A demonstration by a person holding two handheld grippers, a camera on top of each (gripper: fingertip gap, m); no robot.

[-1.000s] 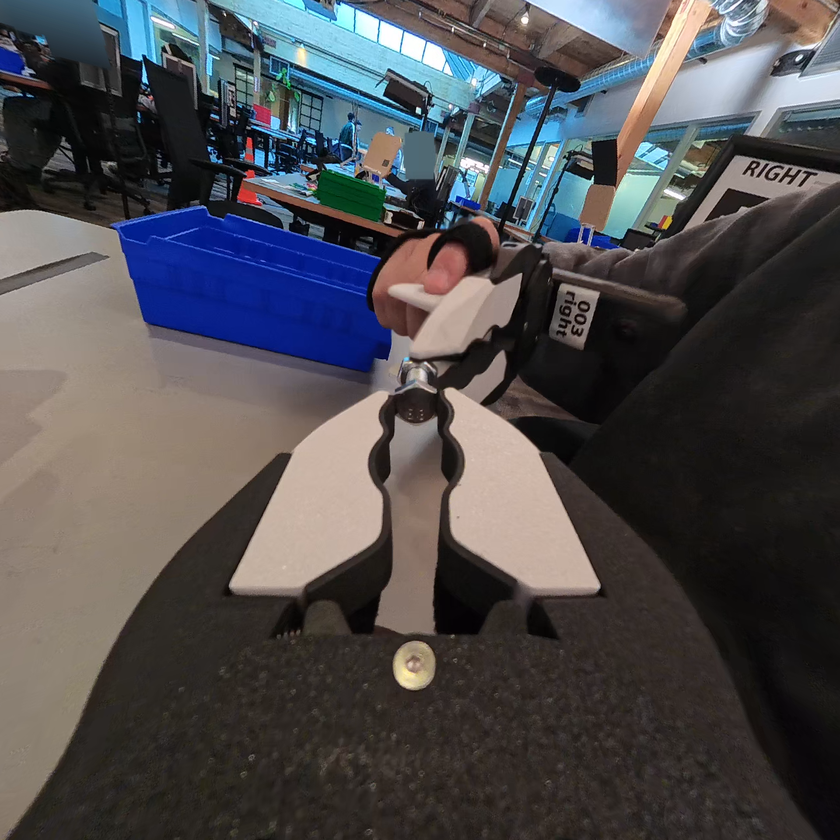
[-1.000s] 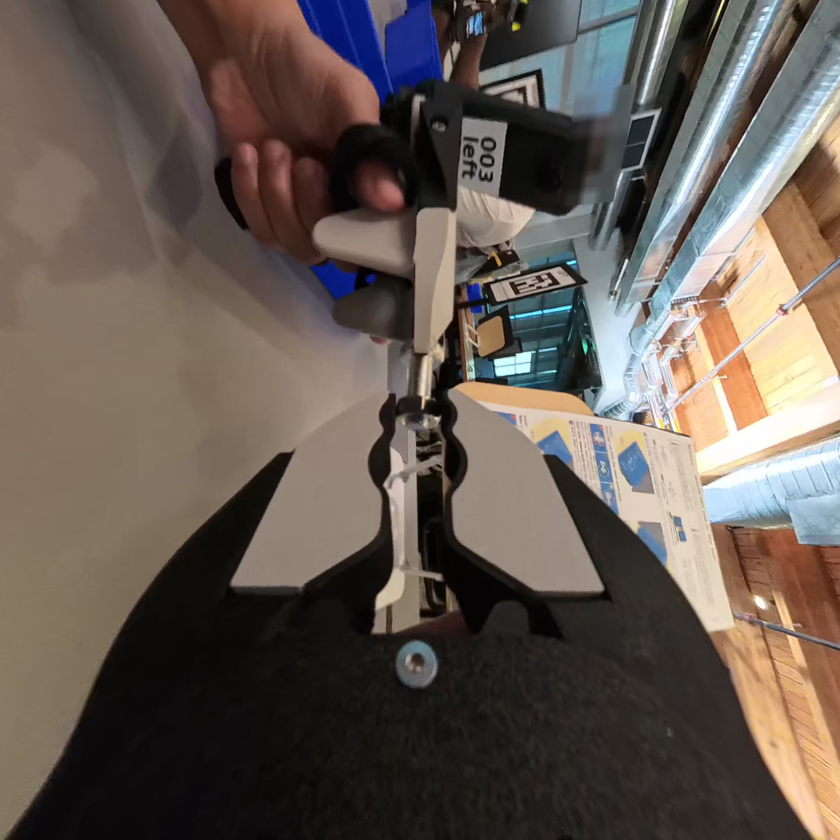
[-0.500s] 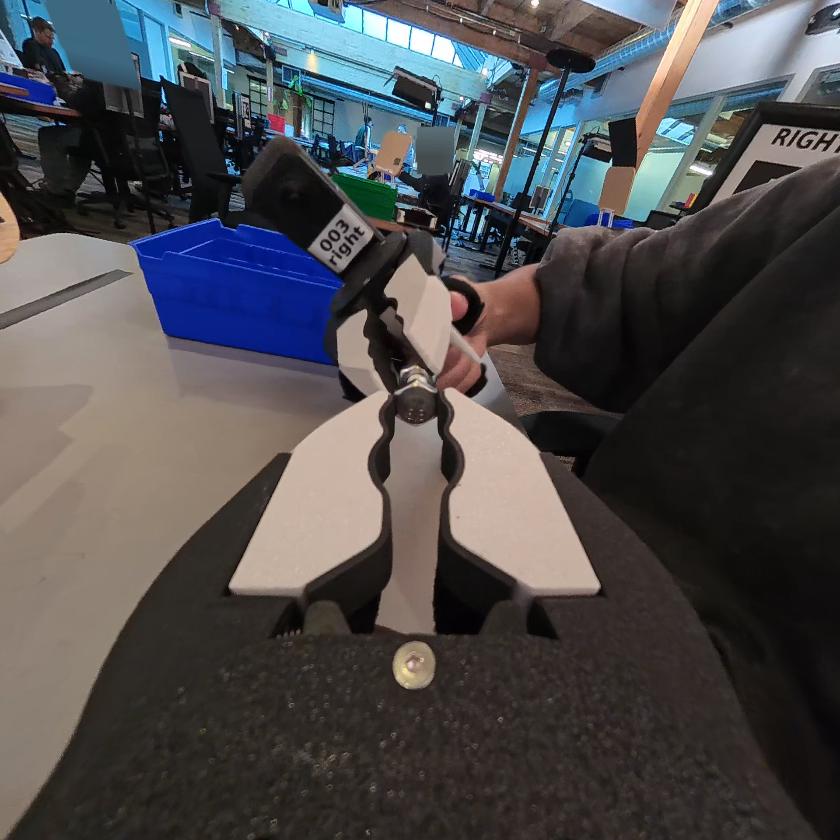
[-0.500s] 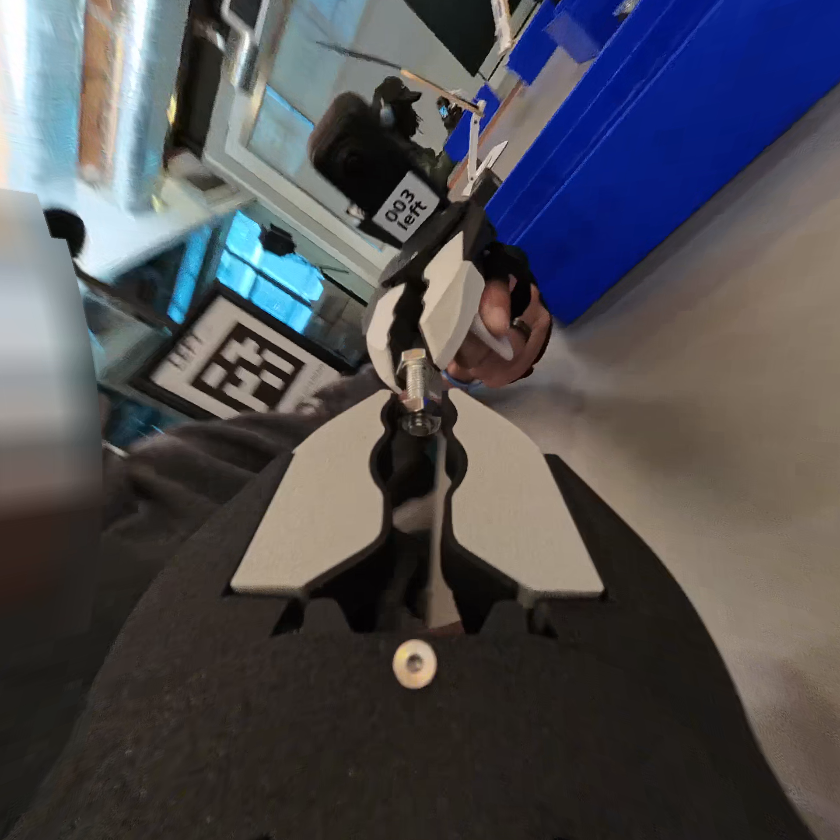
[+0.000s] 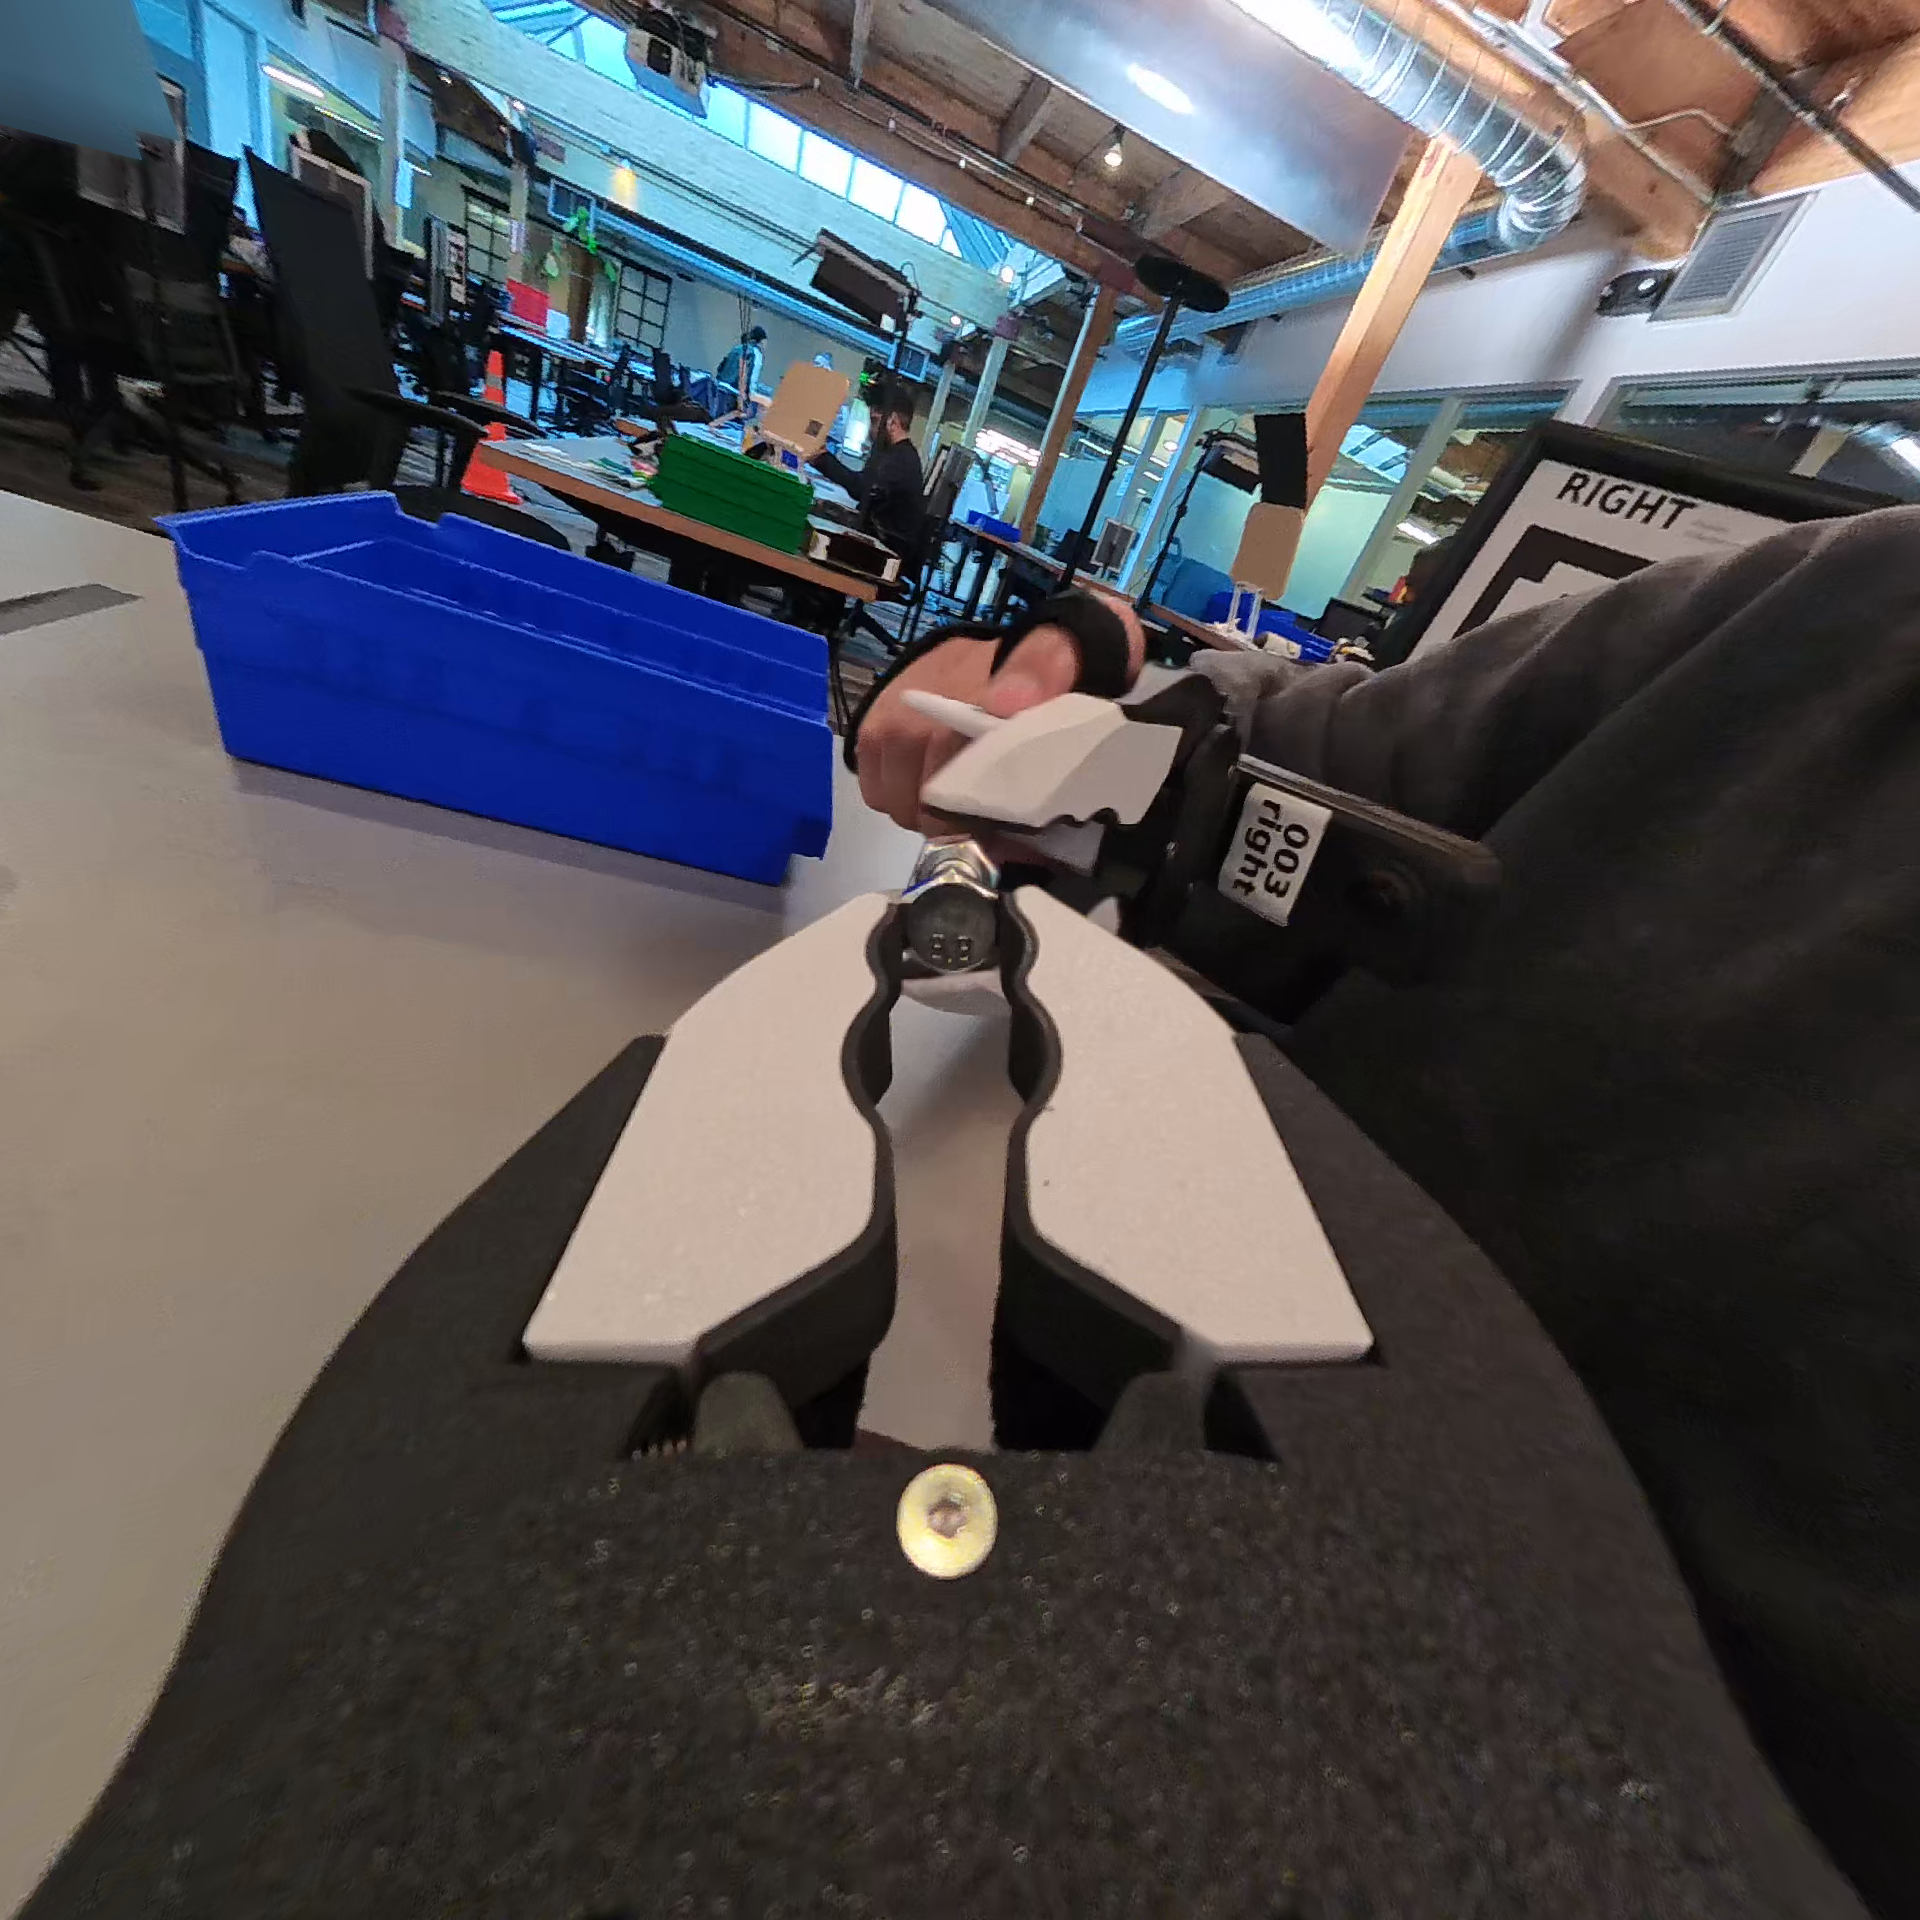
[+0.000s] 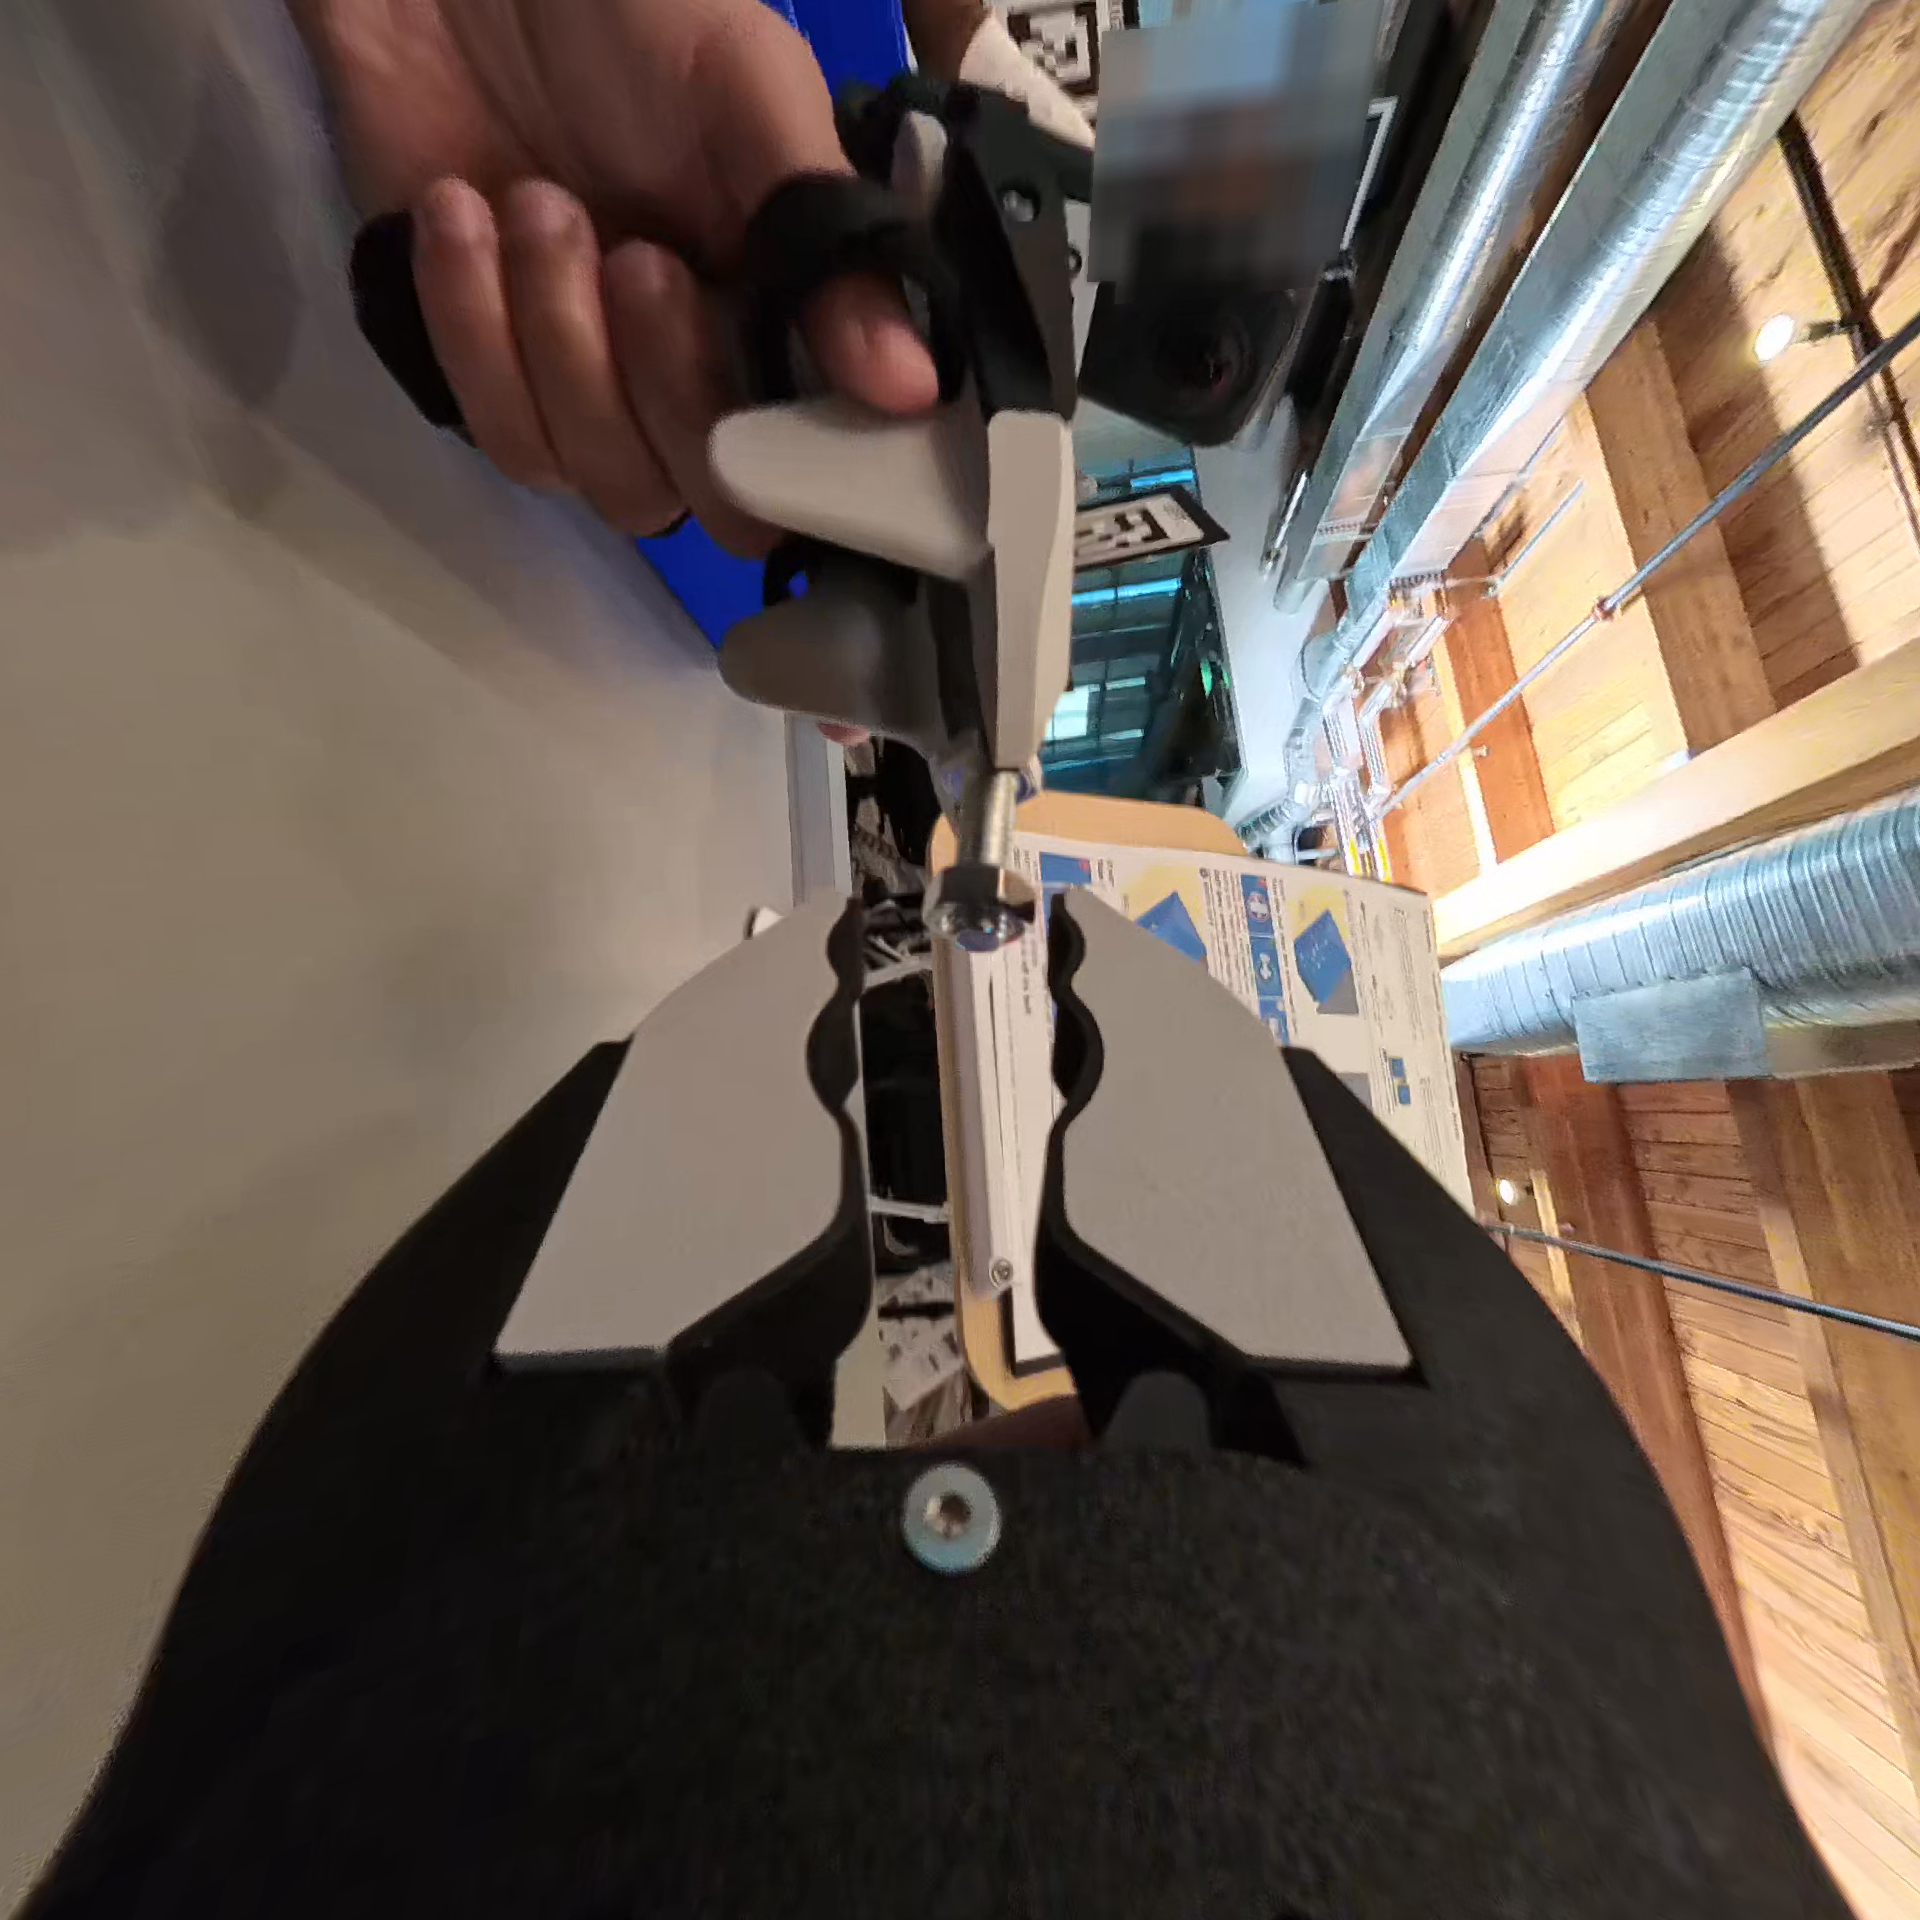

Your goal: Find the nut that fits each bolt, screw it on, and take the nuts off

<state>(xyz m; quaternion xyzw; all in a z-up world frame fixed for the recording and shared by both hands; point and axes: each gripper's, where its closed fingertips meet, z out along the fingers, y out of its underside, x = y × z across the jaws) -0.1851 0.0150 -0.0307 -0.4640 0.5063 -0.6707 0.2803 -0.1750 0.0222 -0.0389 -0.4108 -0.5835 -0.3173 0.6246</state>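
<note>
My left gripper (image 5: 948, 940) is shut on the head of a silver bolt (image 5: 948, 935), held above the grey table (image 5: 260, 1039). A silver hex nut (image 5: 951, 862) sits on the bolt's thread just beyond the head. In the right wrist view the bolt's shaft (image 6: 992, 821) runs from the left gripper's fingers (image 6: 1023, 582) down to the nut (image 6: 971, 914) near its end. My right gripper (image 6: 956, 925) is open, one finger on each side of the nut with a gap on both sides. In the left wrist view it (image 5: 1039, 769) sits over the nut.
A blue plastic bin (image 5: 499, 675) stands on the table behind and left of the grippers. A dark sleeve (image 5: 1662, 935) fills the right side. A board with a printed sheet (image 6: 1299, 966) lies beyond the right gripper. Left and right tips are no more than a few centimetres apart.
The right gripper turned while shut on the nut, then rolled back to its earlier angle. Its jaws have spread and let go of the nut. The left gripper kept hold of the bolt.
</note>
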